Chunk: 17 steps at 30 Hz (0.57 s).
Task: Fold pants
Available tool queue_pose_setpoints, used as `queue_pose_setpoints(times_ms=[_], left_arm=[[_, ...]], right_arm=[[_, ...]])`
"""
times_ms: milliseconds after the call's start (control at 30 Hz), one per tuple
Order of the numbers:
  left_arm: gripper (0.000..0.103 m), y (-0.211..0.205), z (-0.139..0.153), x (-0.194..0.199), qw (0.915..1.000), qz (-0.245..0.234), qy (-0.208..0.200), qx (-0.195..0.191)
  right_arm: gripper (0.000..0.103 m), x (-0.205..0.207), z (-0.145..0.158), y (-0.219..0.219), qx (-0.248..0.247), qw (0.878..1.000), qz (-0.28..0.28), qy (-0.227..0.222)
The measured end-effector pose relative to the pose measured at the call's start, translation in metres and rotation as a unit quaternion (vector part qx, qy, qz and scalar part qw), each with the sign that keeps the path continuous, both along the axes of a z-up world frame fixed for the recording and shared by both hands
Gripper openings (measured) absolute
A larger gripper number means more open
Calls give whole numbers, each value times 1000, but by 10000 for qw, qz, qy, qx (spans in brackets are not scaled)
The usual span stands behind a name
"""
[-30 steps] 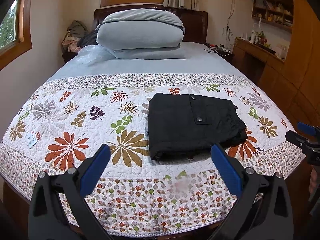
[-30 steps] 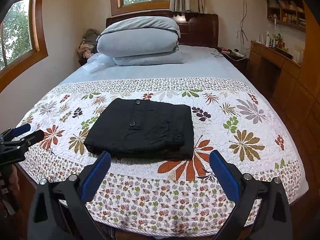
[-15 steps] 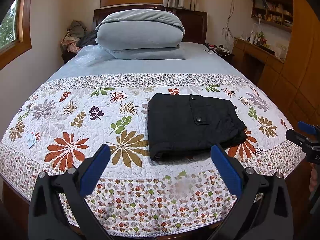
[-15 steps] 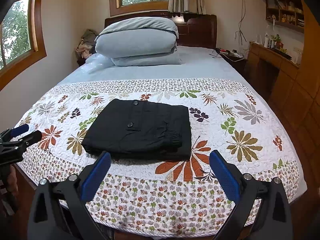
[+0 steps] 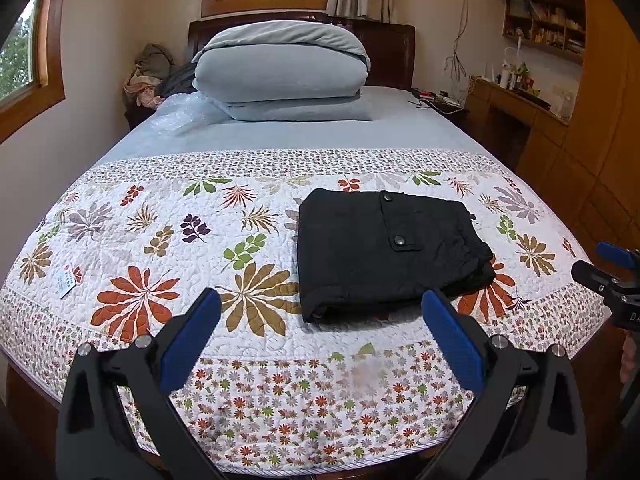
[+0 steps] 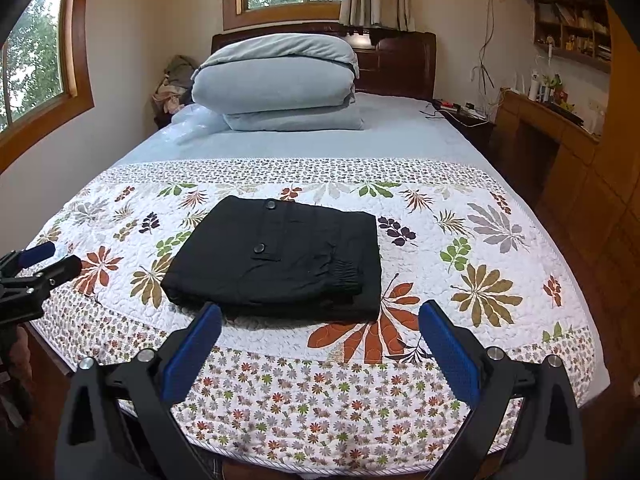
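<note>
Left wrist view: black pants (image 5: 384,248) already folded into a compact rectangle, lying flat on the floral quilt (image 5: 132,240) near the foot of the bed, right of centre. Left gripper (image 5: 320,320) hangs off the bed's foot edge, fingers spread wide, nothing between them. Right gripper (image 6: 320,320) same: spread wide, empty, short of the bundle. Neither touches the cloth.

Handling guess: soft, light woven fabric, several layers, no stiffness, so it'll sag and unfold if lifted by one corner. Snap buttons (image 6: 260,247) on the pocket flap are the only hard bits. Elastic cuff (image 6: 344,272) bunches at the right edge. If moving it, pinch all layers at the closed fold on the near edge, one gripper per corner.
</note>
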<state>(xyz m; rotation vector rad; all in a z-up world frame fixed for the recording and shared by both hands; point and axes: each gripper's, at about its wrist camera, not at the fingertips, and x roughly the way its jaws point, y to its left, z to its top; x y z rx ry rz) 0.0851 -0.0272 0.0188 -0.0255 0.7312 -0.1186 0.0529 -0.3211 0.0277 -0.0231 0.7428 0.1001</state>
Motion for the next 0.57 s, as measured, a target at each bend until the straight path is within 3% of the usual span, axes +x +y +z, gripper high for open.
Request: queue_pose_setpoints(times_ms=[567], left_arm=[[100, 1, -3, 3, 9998, -18, 146, -95]], right_arm=[[100, 1, -2, -7, 87, 9999, -108, 4]])
